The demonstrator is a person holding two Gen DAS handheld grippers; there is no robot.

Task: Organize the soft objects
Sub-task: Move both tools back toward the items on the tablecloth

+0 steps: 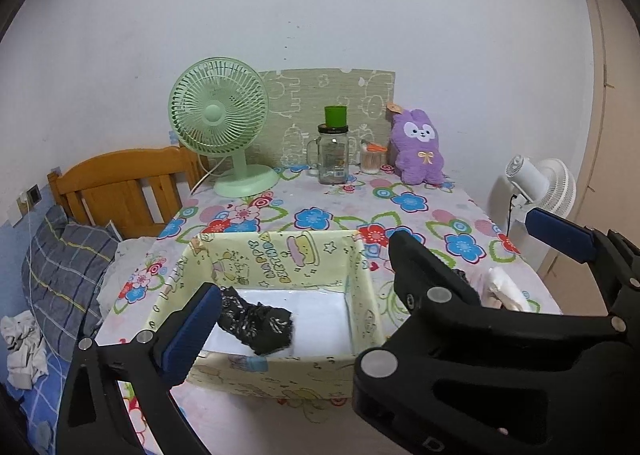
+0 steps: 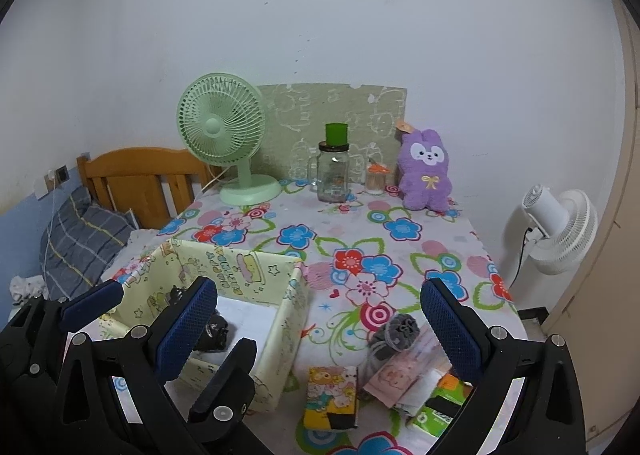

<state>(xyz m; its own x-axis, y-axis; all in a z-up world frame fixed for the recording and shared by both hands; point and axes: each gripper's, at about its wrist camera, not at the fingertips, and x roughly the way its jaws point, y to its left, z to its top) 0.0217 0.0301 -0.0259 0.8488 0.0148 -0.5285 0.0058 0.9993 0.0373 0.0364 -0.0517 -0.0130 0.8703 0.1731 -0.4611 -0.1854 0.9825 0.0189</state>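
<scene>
My left gripper (image 1: 376,287) stands wide open, nothing between its pads; one pad sits just beside the black bundle (image 1: 256,325) lying on the white floor of the box (image 1: 280,255). My right gripper (image 2: 320,331) is also wide open and empty, above a grey sock (image 2: 394,335), a pink packet (image 2: 396,375) and a cartoon packet (image 2: 332,395) on the table (image 2: 360,239). Beyond: jar (image 2: 333,171), green fan (image 2: 224,135), purple plush (image 2: 426,171).
</scene>
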